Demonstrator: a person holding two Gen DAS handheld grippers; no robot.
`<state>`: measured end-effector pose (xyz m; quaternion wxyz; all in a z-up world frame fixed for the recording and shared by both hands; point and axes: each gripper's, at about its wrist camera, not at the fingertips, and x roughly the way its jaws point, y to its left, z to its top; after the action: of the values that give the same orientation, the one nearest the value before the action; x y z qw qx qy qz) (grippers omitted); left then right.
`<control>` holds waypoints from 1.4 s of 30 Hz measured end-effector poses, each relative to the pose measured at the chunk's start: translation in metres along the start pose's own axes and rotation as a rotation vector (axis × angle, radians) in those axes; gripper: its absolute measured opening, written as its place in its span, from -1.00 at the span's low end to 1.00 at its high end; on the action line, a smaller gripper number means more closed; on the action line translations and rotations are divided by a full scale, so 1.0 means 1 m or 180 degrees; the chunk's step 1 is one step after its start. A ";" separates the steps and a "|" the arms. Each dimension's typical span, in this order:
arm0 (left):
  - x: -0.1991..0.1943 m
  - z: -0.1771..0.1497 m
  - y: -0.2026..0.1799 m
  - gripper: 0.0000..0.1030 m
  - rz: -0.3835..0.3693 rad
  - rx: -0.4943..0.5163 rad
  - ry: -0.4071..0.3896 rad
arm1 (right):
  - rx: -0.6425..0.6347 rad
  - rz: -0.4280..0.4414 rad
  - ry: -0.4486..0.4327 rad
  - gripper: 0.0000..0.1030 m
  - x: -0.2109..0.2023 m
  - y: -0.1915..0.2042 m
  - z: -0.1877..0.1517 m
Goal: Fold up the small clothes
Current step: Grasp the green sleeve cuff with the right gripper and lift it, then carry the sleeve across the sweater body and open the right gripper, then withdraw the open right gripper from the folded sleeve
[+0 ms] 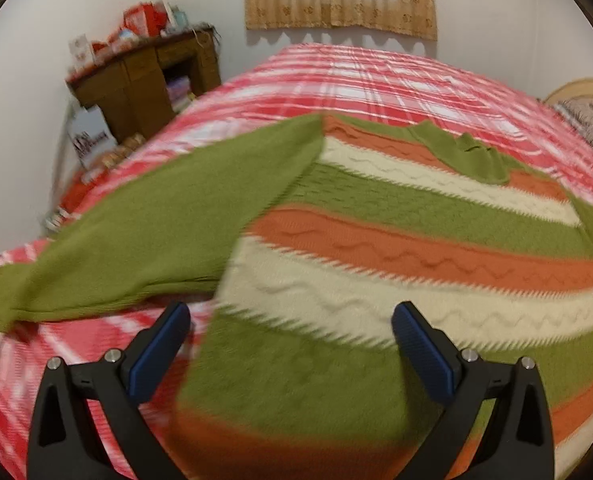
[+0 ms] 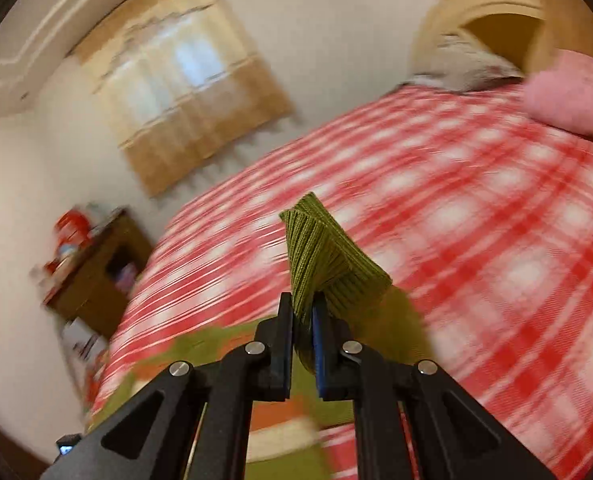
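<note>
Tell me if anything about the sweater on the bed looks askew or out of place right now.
Yes. The striped sweater lies skewed on the plaid bedspread: one green sleeve sprawls outward, unfolded. The right gripper is clamped on a ribbed green cuff, lifted off the bed. The left gripper hangs open over the hem.

A green, orange and cream striped sweater lies flat beneath the open left jaws; its ribbed green cuff sits pinched between the right jaws.
</note>
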<state>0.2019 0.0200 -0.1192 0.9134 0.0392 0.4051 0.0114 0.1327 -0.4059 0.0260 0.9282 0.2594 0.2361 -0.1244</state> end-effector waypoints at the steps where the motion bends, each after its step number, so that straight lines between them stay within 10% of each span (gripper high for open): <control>1: -0.006 -0.003 0.005 1.00 0.0069 0.0001 -0.0046 | -0.0057 0.0109 0.0049 -0.85 0.005 0.018 -0.006; 17: 0.007 -0.024 0.074 1.00 0.0062 -0.0608 -0.0169 | -0.0754 0.0980 0.1120 -0.85 0.158 0.237 -0.185; 25: 0.010 -0.024 0.068 1.00 0.0056 -0.0517 -0.0201 | -0.0654 0.1382 0.1801 -0.60 0.205 0.245 -0.240; 30: 0.008 -0.026 0.070 1.00 0.0055 -0.0524 -0.0229 | -0.0474 0.1787 0.1762 -0.32 0.179 0.234 -0.226; 42: 0.005 -0.030 0.066 1.00 0.0090 -0.0511 -0.0244 | -0.0888 0.1477 0.1715 -0.34 0.169 0.242 -0.252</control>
<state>0.1836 0.0880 -0.1381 0.9281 -0.0281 0.3670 0.0553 0.2688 -0.0862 -0.1468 0.8627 0.2006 0.4213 0.1950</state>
